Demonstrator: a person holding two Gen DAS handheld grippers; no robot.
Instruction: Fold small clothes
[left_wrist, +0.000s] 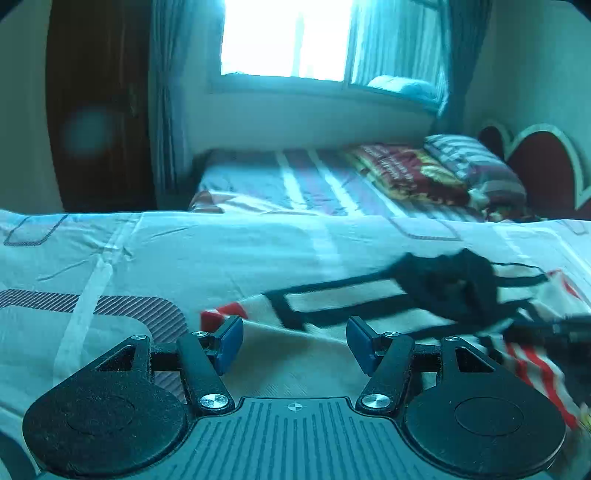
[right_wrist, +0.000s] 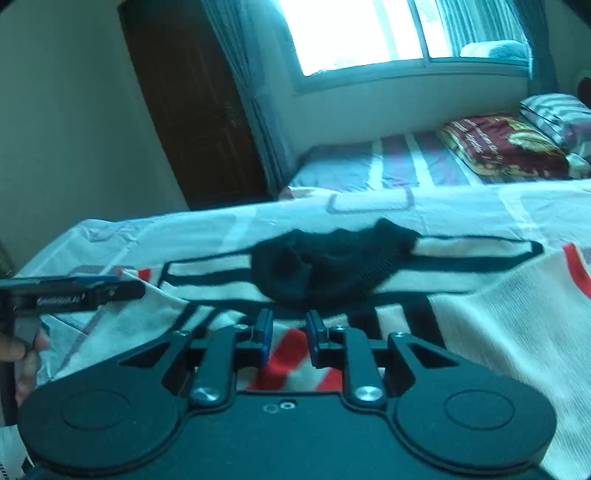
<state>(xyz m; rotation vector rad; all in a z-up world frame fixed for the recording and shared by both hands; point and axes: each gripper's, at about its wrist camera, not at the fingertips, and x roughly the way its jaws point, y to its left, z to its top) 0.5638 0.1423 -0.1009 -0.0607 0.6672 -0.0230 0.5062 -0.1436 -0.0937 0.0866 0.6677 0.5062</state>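
Observation:
A small cream knitted sweater (left_wrist: 332, 302) with black bands and red stripes lies on the bed sheet (left_wrist: 184, 251); its black collar (left_wrist: 454, 288) is bunched at the far side. My left gripper (left_wrist: 293, 339) is open, hovering over the garment's left edge with nothing between its blue pads. In the right wrist view the sweater (right_wrist: 498, 325) spreads ahead with the black collar (right_wrist: 332, 266) at the centre. My right gripper (right_wrist: 289, 338) is partly open, low over the red-striped part, gripping nothing visible. The left gripper (right_wrist: 92, 291) shows at the left edge there.
The work surface is a patterned sheet (right_wrist: 406, 214) in front of a second bed (left_wrist: 295, 184) with a folded red blanket (left_wrist: 406, 173) and a striped pillow (left_wrist: 476, 162). A dark wooden door (right_wrist: 192, 103) and a bright window (left_wrist: 288, 37) stand behind.

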